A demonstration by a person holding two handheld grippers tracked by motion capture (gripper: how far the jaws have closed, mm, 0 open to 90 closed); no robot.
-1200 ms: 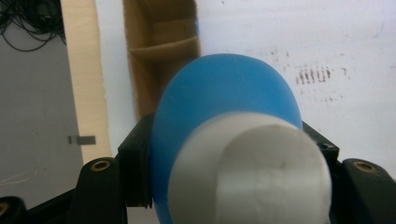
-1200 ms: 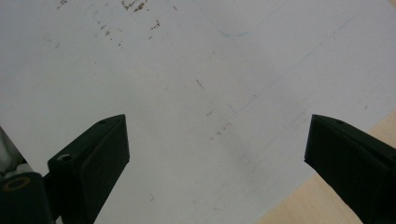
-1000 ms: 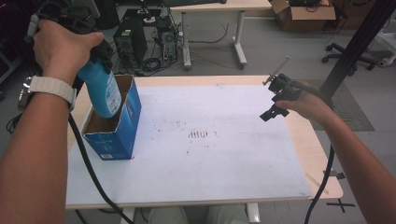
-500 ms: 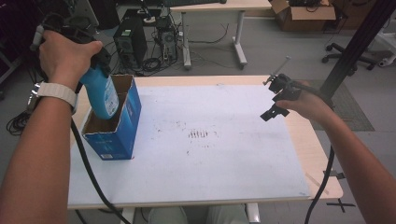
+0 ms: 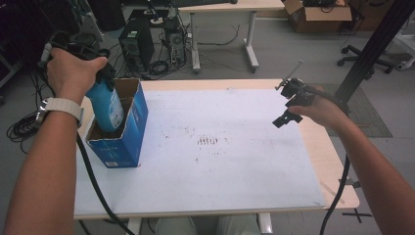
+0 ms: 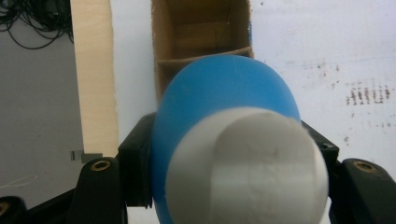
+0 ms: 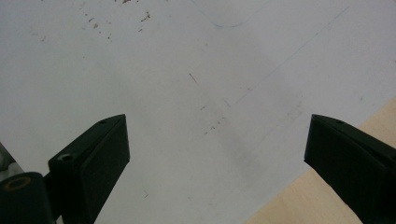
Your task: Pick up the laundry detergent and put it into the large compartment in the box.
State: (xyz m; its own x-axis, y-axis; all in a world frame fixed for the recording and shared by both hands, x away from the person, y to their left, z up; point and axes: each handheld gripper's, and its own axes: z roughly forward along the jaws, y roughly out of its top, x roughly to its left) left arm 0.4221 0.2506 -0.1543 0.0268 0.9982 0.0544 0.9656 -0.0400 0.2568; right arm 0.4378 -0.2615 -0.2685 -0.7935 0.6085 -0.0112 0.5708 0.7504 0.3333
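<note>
A blue bottle (image 5: 105,108) with a white cap (image 6: 245,168) hangs upright, its lower part inside an open blue cardboard box (image 5: 125,132) at the table's left edge. My left gripper (image 5: 100,73) is shut on the bottle's upper part, the black jaws pressed against both sides in the left gripper view. The box's brown inside (image 6: 201,32) shows below the bottle. My right gripper (image 5: 288,105) hovers open over the table's right side, with nothing between its fingers (image 7: 93,158).
A white sheet (image 5: 210,142) with small brown marks covers the wooden table (image 5: 337,171). Beyond the far edge stand computer towers (image 5: 134,44), cables and another desk. A black post (image 5: 372,49) rises at the right.
My left hand has lifted the blue bottle a little higher within the box. The right gripper has stayed in place.
</note>
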